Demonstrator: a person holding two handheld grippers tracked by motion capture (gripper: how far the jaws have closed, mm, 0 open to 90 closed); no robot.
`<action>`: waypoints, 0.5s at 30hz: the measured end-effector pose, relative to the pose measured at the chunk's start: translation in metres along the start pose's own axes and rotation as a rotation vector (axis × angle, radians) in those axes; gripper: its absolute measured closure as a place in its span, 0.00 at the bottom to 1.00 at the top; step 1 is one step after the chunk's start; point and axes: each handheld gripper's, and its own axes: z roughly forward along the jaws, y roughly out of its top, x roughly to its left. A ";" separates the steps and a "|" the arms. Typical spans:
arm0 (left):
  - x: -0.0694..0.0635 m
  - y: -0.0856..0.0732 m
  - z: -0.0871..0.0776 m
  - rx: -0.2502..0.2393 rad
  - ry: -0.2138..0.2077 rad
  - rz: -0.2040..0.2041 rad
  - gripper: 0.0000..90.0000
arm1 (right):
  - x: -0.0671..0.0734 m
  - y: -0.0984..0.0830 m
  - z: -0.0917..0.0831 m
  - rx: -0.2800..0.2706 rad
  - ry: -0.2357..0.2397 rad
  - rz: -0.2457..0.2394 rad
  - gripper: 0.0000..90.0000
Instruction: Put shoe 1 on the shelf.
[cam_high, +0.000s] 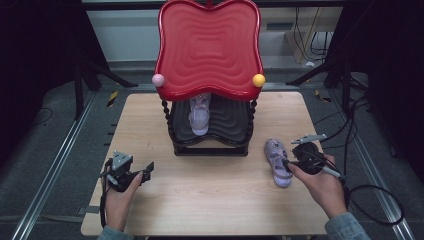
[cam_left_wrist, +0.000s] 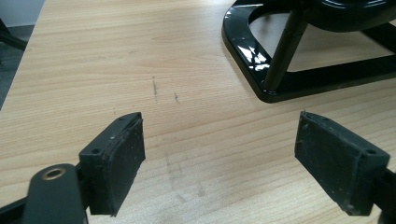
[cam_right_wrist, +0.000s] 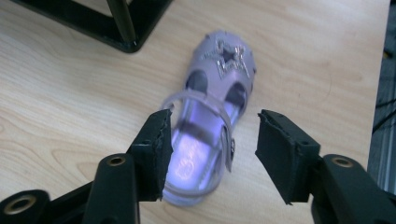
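The right tool (cam_right_wrist: 212, 156), jaws spread, is hovering over the sandal (cam_right_wrist: 208, 121) beside the rack (cam_high: 210, 130); a shallow pinch risks slipping off its strap. The left tool (cam_left_wrist: 219, 161) is spread, holding nothing.

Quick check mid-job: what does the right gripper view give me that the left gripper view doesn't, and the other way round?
Right gripper view: the lilac sandal lying flat on the table, star decoration on its toe, with the right tool open around its heel end. Left gripper view: the left tool open over bare wood with faint scuff marks, nothing between its jaws. Both: the wooden tabletop and part of the rack's glossy black base.
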 end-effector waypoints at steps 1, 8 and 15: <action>0.000 0.000 0.000 -0.001 0.002 0.001 0.17 | -0.002 -0.001 0.001 0.014 0.007 0.007 0.52; -0.002 -0.003 0.003 0.013 0.005 0.019 0.17 | -0.011 -0.003 0.017 0.071 0.004 0.026 0.55; -0.002 -0.004 0.004 0.022 0.011 0.021 0.18 | -0.019 -0.006 0.039 0.130 0.009 0.050 0.56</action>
